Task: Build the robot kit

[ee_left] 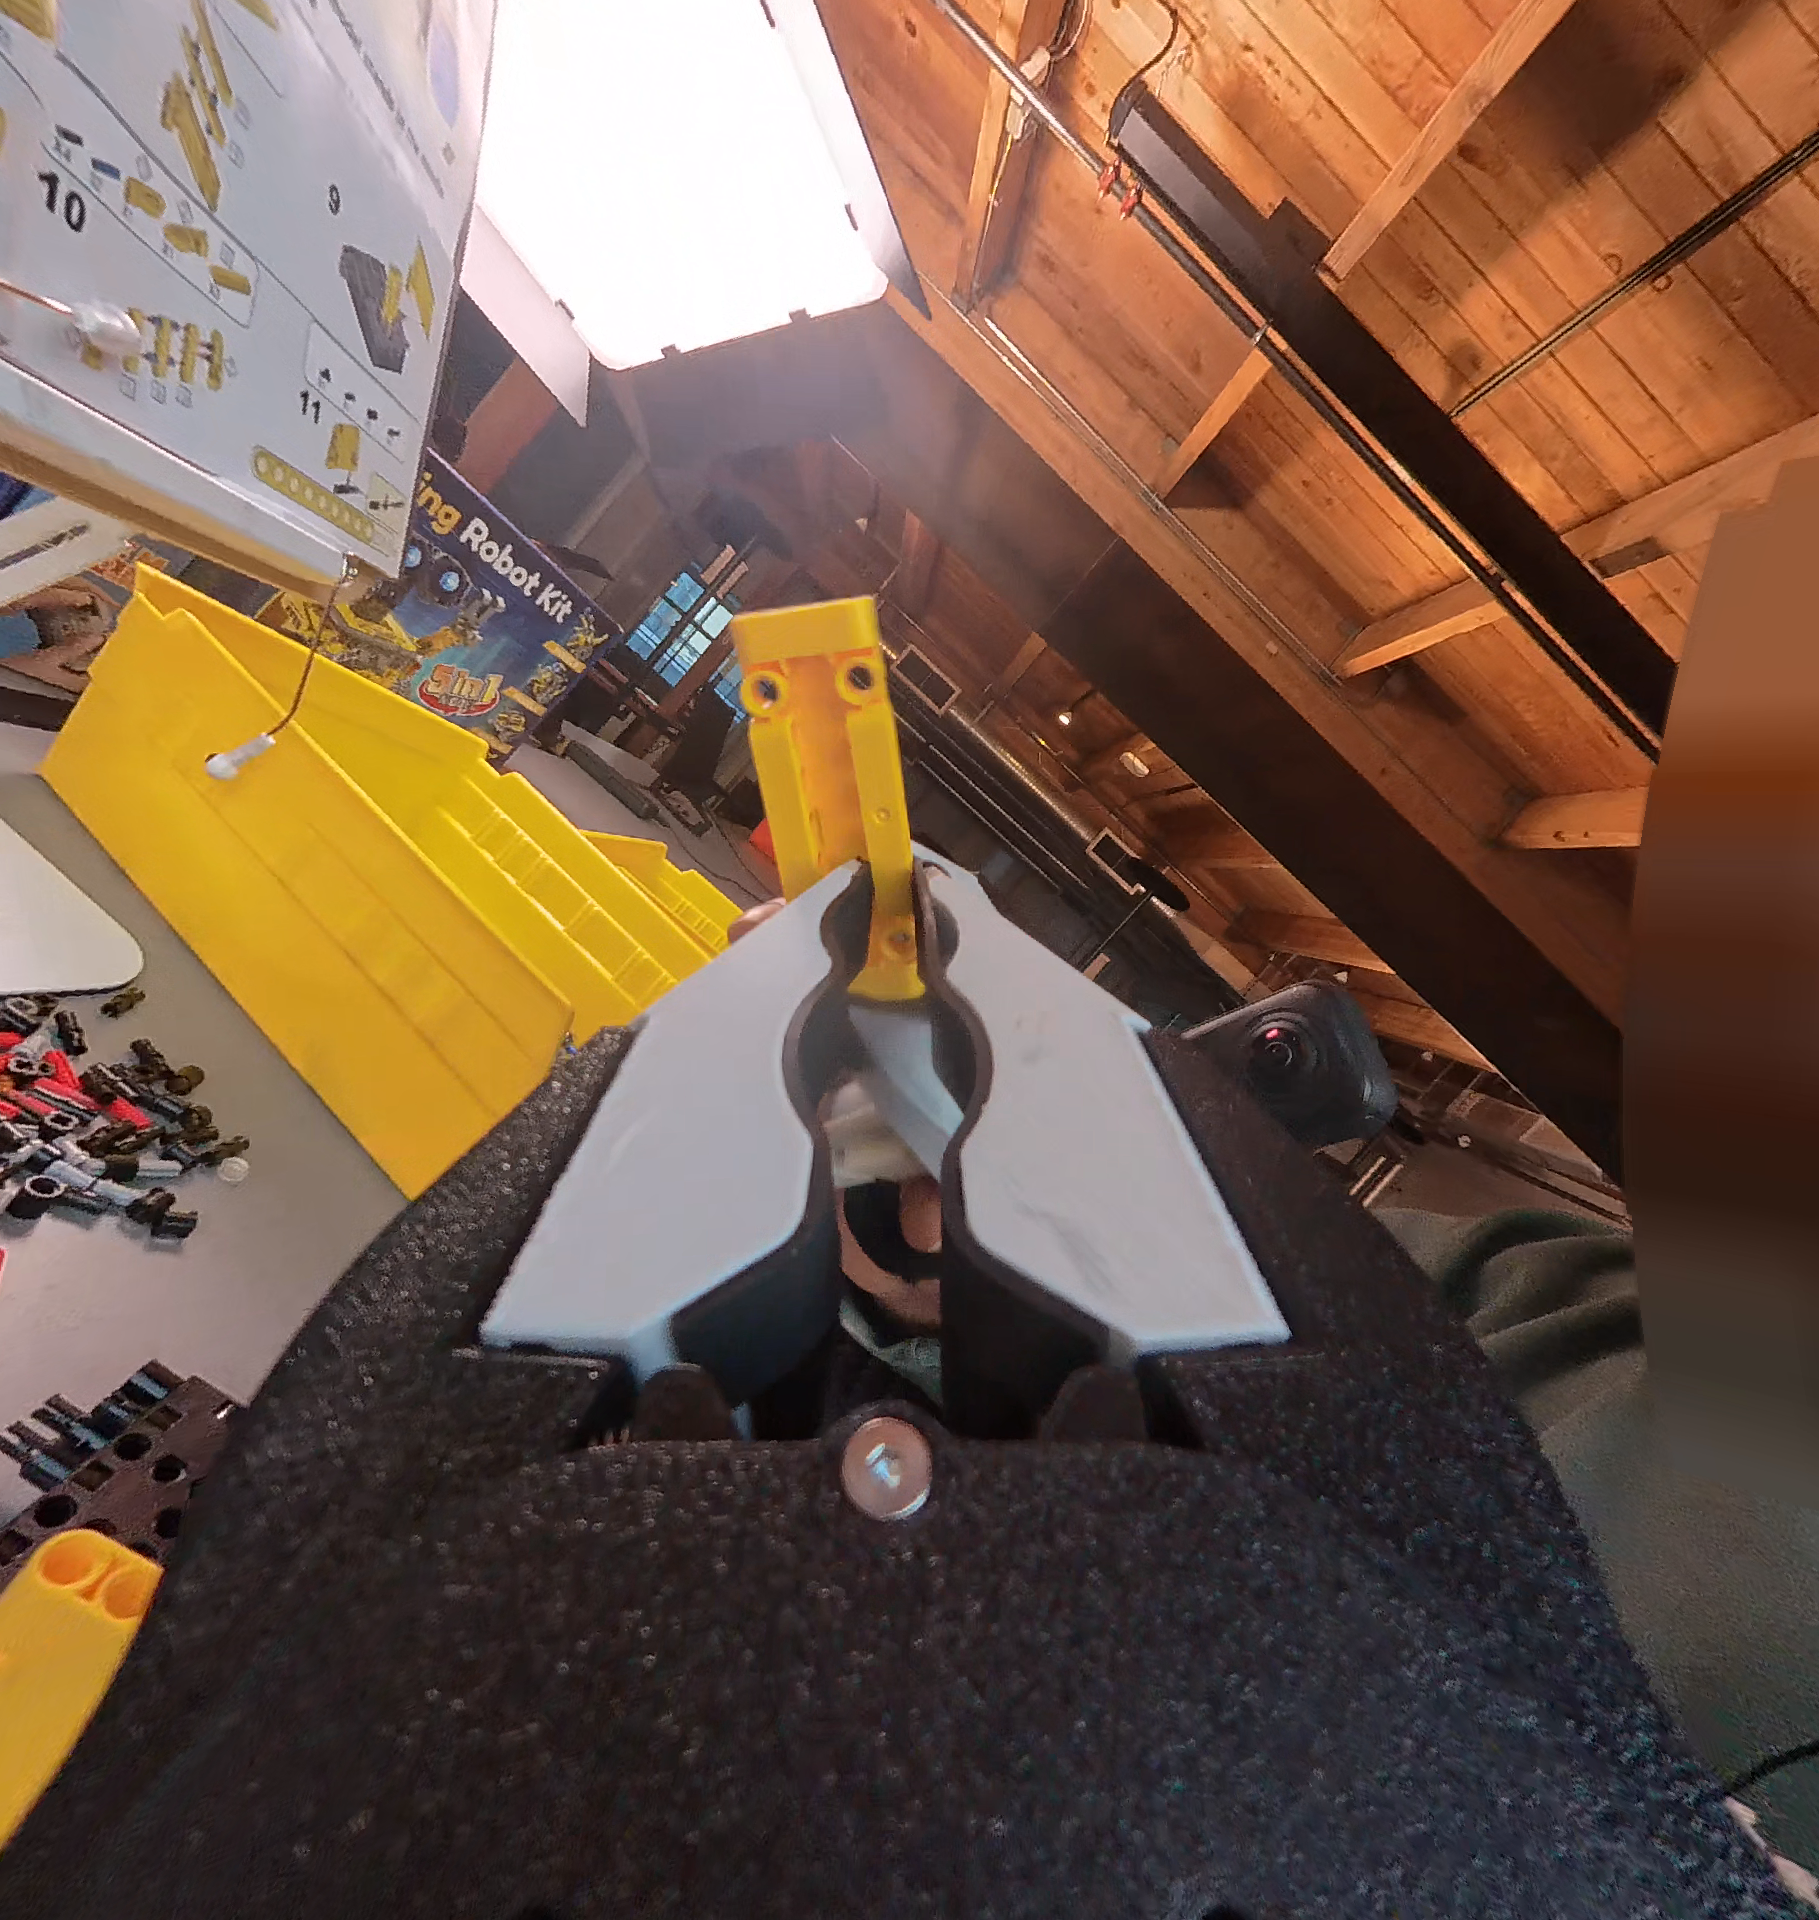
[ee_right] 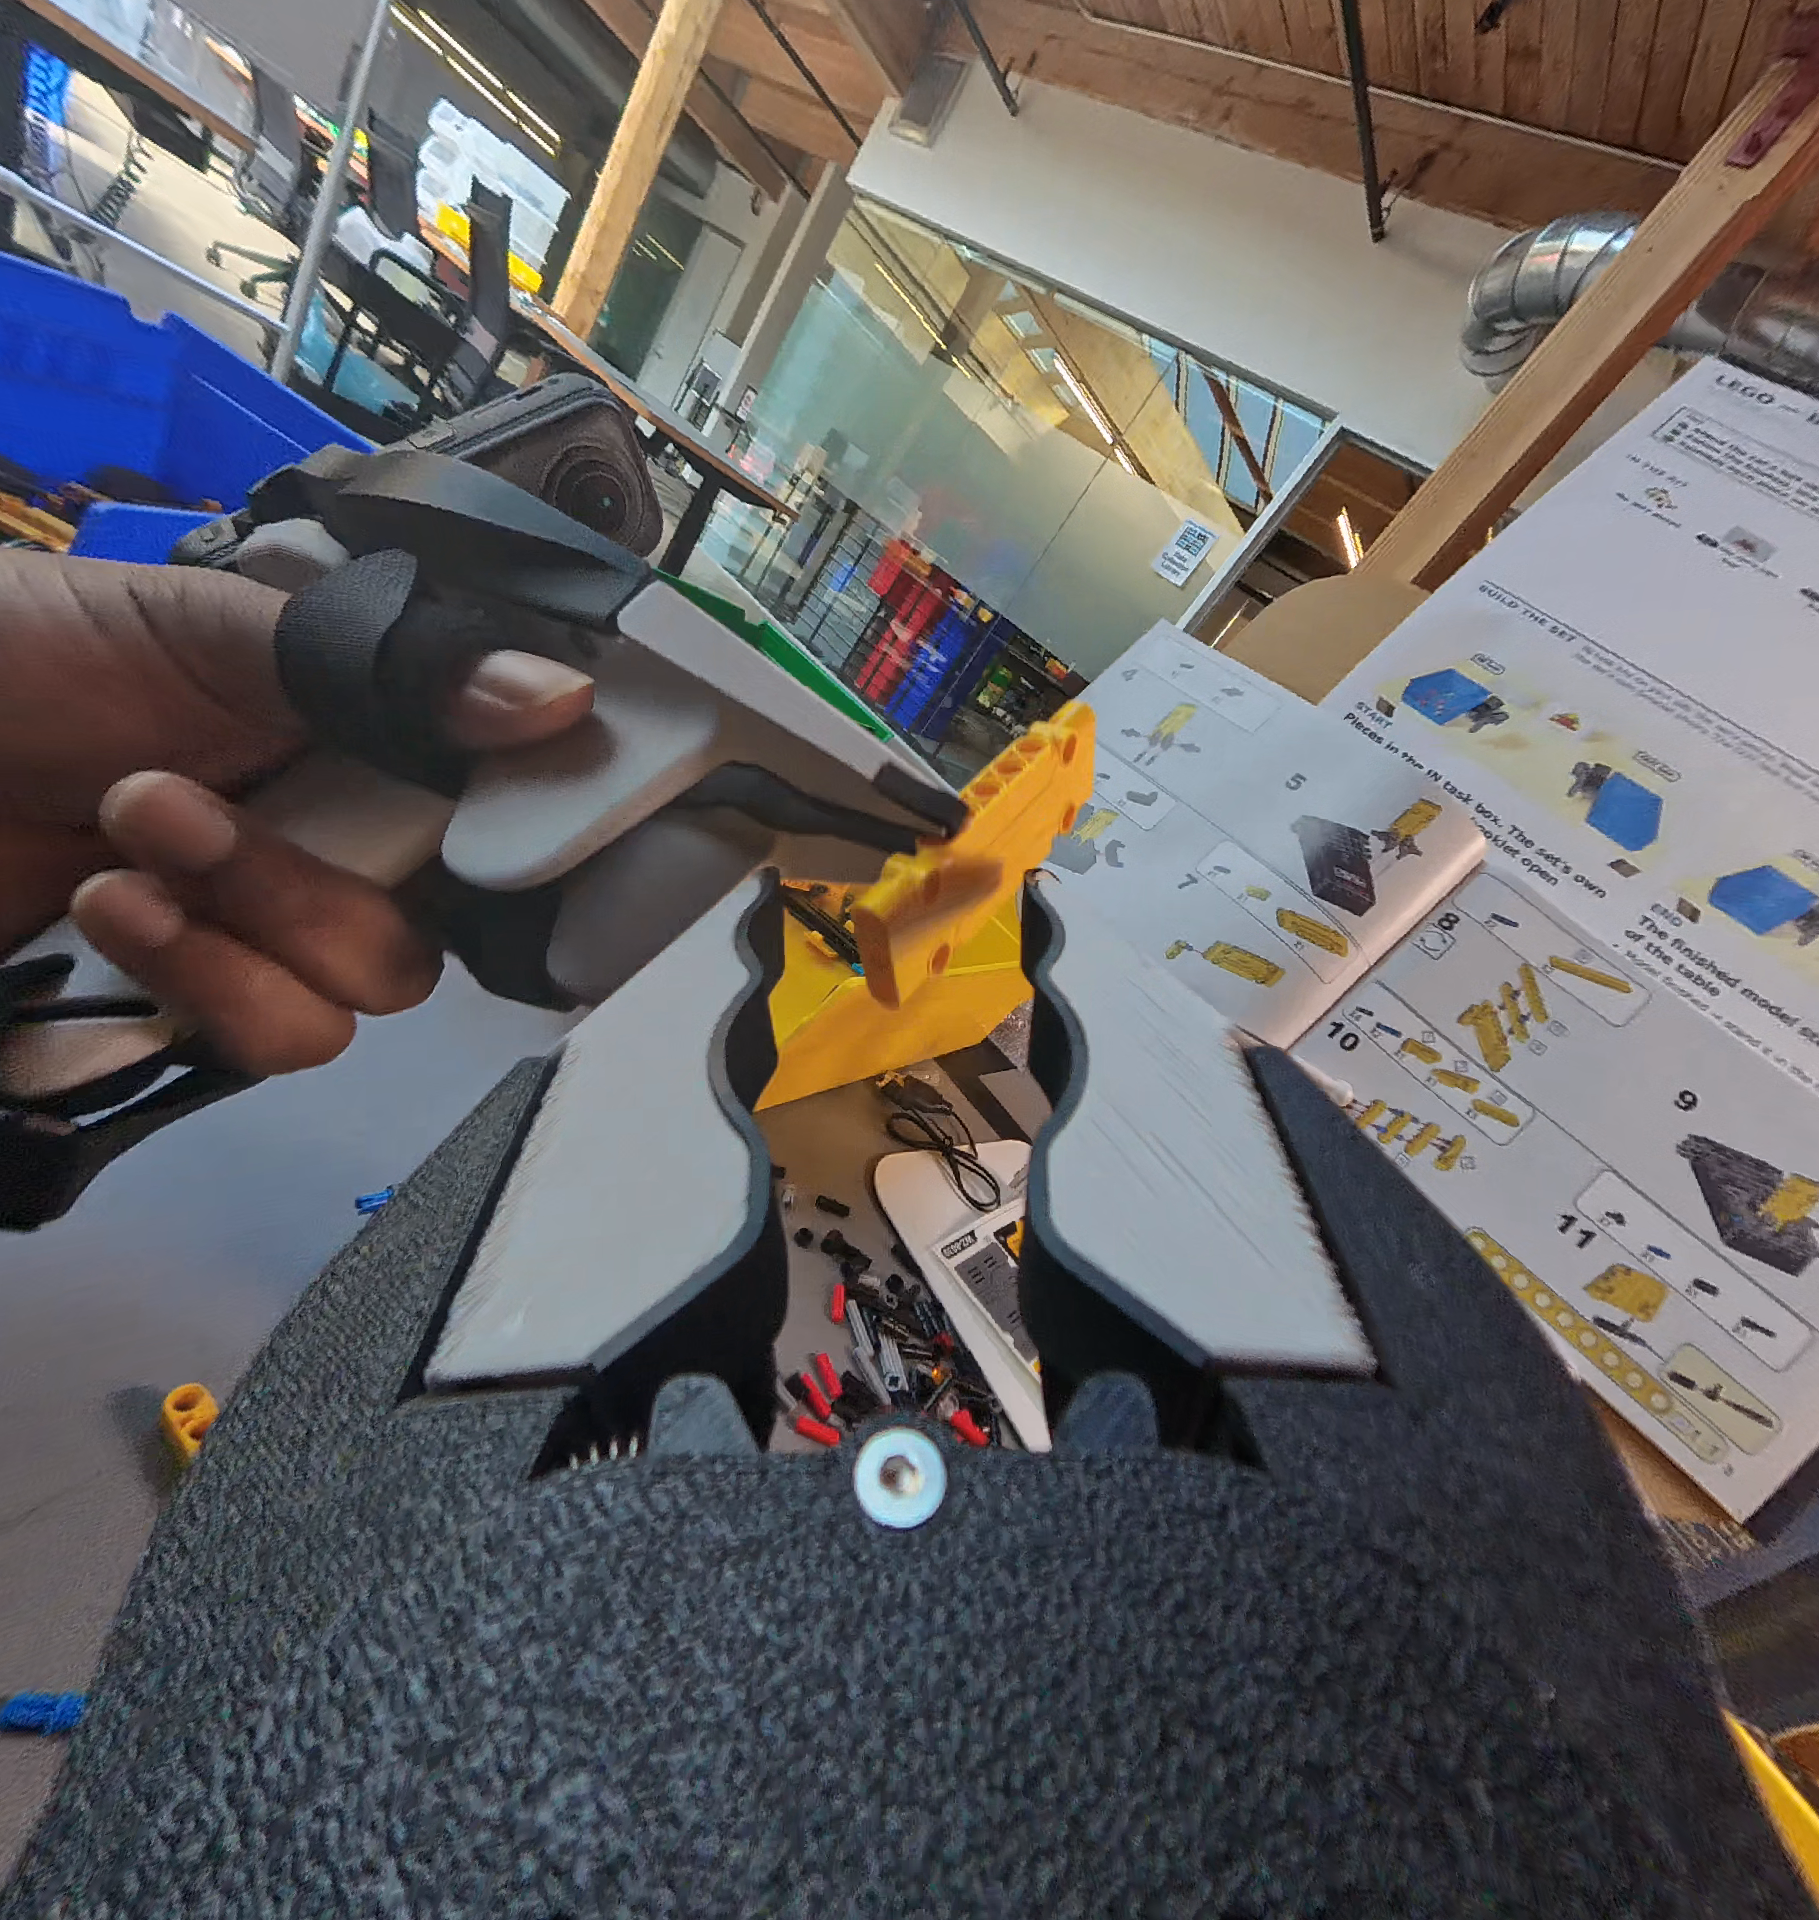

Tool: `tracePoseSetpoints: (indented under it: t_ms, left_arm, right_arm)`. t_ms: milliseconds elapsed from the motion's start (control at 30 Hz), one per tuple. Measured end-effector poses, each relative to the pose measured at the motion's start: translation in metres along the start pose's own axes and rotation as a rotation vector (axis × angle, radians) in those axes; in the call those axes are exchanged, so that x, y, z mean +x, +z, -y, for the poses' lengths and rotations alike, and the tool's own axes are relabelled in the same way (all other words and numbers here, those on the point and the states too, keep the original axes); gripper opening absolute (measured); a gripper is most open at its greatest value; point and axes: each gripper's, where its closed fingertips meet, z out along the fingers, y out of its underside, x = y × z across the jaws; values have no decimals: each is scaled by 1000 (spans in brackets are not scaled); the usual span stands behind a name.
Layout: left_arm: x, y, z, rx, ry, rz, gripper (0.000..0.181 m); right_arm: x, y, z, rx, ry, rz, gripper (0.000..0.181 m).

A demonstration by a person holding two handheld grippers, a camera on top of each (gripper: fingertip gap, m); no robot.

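Left wrist view: the left gripper point(ee_left: 889, 914) points upward, away from the table, toward a wooden ceiling. Its jaws are clenched on the lower end of a yellow building-toy piece point(ee_left: 822, 748), a flat panel with two pin holes near its top. The piece stands nearly upright at twelve o'clock from the fingertips, tilted slightly left. At nine o'clock lies a scatter of small black, grey and red connector pins point(ee_left: 74, 1122) on the grey table point(ee_left: 292, 1049). A yellow bin point(ee_left: 313, 883) sits at ten o'clock, and a printed instruction sheet point(ee_left: 209, 239) hangs at eleven o'clock. A black camera point(ee_left: 1300, 1060) shows at three o'clock.

Right wrist view: the right gripper point(ee_right: 900, 904) has its jaws released, a wide gap between them, holding nothing. Just beyond the tips, at twelve o'clock, the same yellow piece point(ee_right: 972, 862) hangs in the air, gripped at its upper left edge by the other gripper, which a person's hand point(ee_right: 157, 810) works from nine o'clock. Instruction sheets point(ee_right: 1507, 987) stand at two o'clock. Loose pins point(ee_right: 884, 1340) lie on the table below, seen through the gap.

Judgement: the piece looks held by a narrow edge, so a firm, steady clamp would likely keep it from pivoting. The free gripper might best meet it squarely across its flat faces.
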Motion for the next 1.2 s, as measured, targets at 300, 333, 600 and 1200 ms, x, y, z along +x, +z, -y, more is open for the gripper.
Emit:
tracePoseSetpoints:
  t_ms: [300,333,600,1200]
  left_arm:
    - [-9,-14,-8,-84,159,-25,21]
    - [-9,-18,-7,-97,185,-25,22]
    - [-7,-30,-18,-227,560,25,42]
    - [-21,-31,-37,-324,851,116,7]
  right_arm:
    - [14,-13,-14,81,131,69,8]
    - [16,-17,-14,100,193,106,7]
    - [-6,-39,-1,238,595,495,7]
    - [-23,-33,-13,123,74,289,26]
